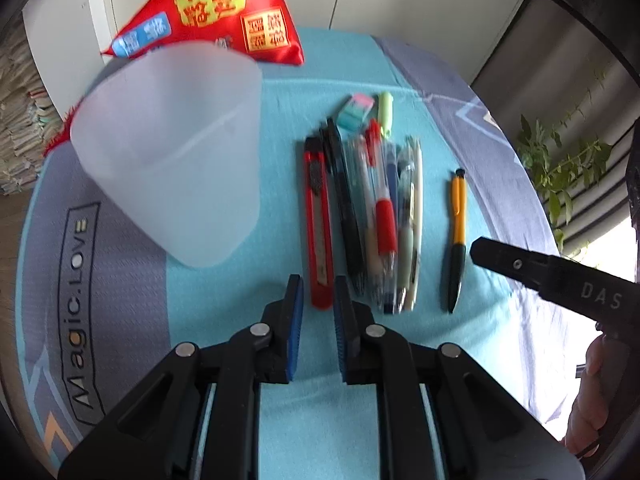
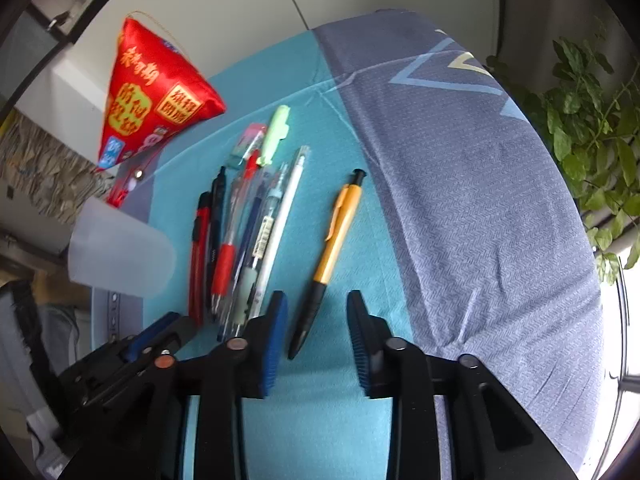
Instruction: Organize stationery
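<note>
One frosted cup (image 1: 172,160) stands left on the cloth (image 1: 280,420); light, it could tip. Beside it lie one red box cutter (image 1: 318,220), roughly six bunched pens (image 1: 384,216) and one orange pen (image 1: 458,232), stiff and slippery; grip mid-barrel. Left gripper (image 1: 318,292) straddles the cutter's end, jaws apart, empty; right gripper (image 2: 318,312) likewise flanks the orange pen.
</note>
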The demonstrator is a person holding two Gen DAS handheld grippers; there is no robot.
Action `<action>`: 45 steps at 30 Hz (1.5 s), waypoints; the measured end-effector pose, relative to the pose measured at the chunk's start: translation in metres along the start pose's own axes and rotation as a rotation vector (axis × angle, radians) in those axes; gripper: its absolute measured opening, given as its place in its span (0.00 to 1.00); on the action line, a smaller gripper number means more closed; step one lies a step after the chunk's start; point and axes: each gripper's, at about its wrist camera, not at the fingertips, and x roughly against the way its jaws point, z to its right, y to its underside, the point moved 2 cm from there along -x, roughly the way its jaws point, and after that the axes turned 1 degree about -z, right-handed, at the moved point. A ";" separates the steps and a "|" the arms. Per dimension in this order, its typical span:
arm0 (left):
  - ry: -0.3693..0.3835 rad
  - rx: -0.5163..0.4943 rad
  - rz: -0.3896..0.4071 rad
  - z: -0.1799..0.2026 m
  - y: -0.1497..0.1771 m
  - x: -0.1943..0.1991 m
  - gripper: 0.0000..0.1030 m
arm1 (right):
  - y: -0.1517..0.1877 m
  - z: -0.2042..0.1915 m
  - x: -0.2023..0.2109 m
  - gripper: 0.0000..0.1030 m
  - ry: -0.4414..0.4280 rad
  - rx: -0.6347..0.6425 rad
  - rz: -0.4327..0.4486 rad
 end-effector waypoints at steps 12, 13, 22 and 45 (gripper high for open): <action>-0.119 -0.094 0.027 0.013 -0.022 -0.025 0.16 | -0.013 -0.029 -0.030 0.16 0.190 0.141 0.016; -0.107 -0.100 0.024 0.012 -0.020 -0.025 0.15 | -0.012 -0.029 -0.029 0.16 0.180 0.149 0.015; 0.055 -0.070 -0.067 -0.002 0.018 -0.004 0.11 | 0.018 -0.020 -0.009 0.10 0.041 0.161 -0.044; -0.010 -0.206 -0.063 0.016 0.050 0.021 0.36 | 0.056 -0.035 0.008 0.42 0.090 0.307 -0.067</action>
